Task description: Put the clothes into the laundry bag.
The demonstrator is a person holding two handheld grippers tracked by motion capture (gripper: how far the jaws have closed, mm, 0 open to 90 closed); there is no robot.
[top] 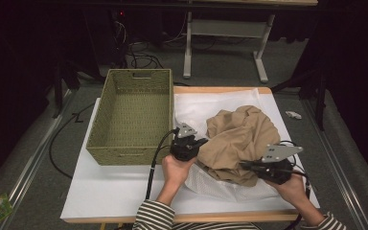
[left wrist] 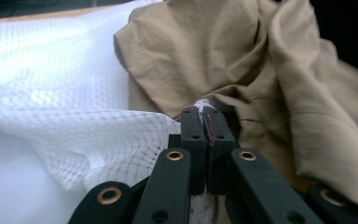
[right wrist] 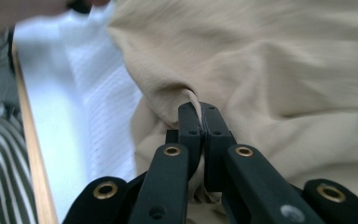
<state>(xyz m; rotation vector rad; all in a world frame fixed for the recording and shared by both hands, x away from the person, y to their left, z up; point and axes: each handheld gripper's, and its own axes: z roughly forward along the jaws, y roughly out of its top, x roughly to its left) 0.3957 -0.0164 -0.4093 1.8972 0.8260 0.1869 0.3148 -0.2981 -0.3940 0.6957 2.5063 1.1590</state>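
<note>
Tan cloth [top: 239, 141]: crumpled on white mesh sheet [top: 211, 103] beside basket [top: 134, 115] | soft, light, limp; best taken at edges | left gripper [left wrist: 207, 122] clenched on mesh | right gripper [right wrist: 200, 116] pinching a cloth fold.

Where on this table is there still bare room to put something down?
Free: the white board's near strip, bordered by the woven basket, the left gripper and the table's front edge. The basket's inside also looks bare. Crowded: the right half, where the tan cloth lies heaped on white mesh fabric, with the right gripper clamped on the cloth.
</note>
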